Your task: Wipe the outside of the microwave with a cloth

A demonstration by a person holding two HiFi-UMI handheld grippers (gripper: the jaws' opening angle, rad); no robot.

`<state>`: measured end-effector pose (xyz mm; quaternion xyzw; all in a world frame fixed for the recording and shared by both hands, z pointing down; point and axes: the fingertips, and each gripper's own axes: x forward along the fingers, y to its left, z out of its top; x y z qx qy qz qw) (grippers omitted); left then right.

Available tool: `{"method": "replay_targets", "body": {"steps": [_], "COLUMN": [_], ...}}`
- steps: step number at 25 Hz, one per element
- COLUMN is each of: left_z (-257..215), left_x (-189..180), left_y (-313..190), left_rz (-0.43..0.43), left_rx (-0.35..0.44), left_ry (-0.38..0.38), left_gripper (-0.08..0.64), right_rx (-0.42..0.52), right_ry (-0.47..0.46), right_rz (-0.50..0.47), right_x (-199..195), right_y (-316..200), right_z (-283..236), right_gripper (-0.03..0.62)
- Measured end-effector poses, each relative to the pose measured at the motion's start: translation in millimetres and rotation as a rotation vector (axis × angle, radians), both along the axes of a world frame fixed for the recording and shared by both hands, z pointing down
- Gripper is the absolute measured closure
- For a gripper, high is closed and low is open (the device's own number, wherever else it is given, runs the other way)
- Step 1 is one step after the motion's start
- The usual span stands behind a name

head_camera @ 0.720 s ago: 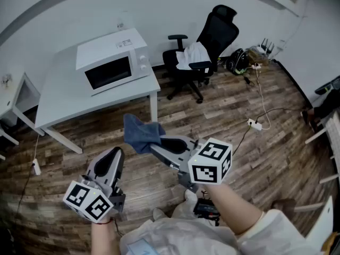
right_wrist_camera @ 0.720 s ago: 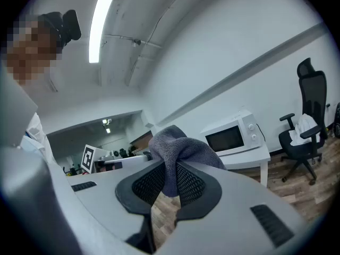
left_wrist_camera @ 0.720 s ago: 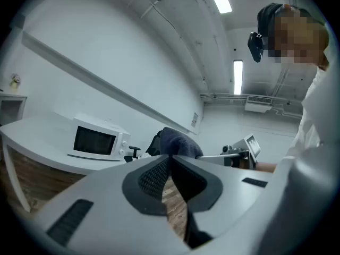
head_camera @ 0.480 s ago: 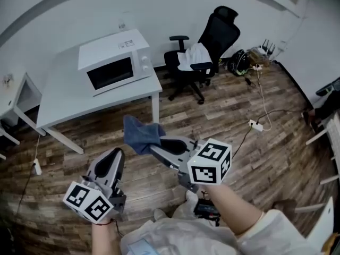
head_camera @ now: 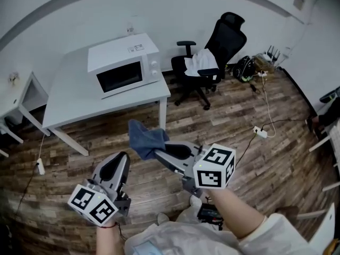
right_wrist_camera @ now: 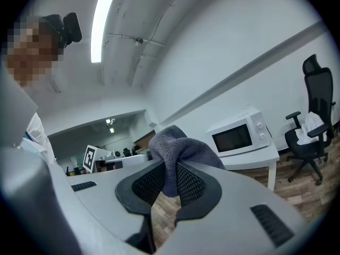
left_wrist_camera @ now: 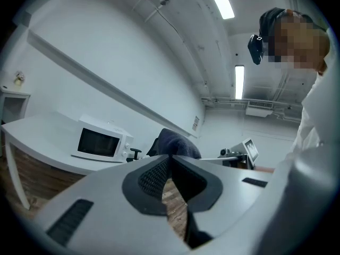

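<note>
A white microwave [head_camera: 126, 65] with a dark door stands on a white table [head_camera: 71, 100] at the upper left of the head view; it also shows in the left gripper view as the microwave [left_wrist_camera: 100, 141] and in the right gripper view as the microwave [right_wrist_camera: 239, 134]. My right gripper [head_camera: 157, 153] is shut on a blue-grey cloth [head_camera: 143, 138], whose bunched end [right_wrist_camera: 178, 150] sticks up between the jaws. The left gripper [head_camera: 120, 159] is shut and holds nothing, low at the left. Both grippers hang over the wooden floor, well short of the table.
A black office chair [head_camera: 212, 62] with a white garment on it stands right of the table. Cables and a power strip [head_camera: 260, 133] lie on the floor at the right. A small white side table [head_camera: 16, 102] is at the far left.
The view has shifted a little: the microwave, table and chair sit slightly further right and lower in the picture. Both grippers keep their pose and the cloth stays in the right one.
</note>
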<state>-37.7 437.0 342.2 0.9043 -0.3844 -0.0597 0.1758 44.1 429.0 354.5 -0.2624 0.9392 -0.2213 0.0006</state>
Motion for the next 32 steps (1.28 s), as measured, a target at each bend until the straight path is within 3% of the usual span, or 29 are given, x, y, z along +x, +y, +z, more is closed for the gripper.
{"method": "replay_targets", "body": {"steps": [14, 32], "left_z": [2.1, -7.5], "left_x": [-8.6, 21.8], "left_y": [-59.1, -279.3], "left_rz": [0.0, -0.055], "left_rx": [-0.003, -0.023], "left_ry": [-0.019, -0.044], "left_gripper": [0.541, 0.541], "right_rx": [-0.035, -0.049], "right_ry": [0.012, -0.015], "right_rz": [-0.003, -0.033], "right_x": [-25.6, 9.8], "right_y": [-51.5, -281.6], "right_z": [-0.5, -9.5], "right_gripper": [0.523, 0.523]}}
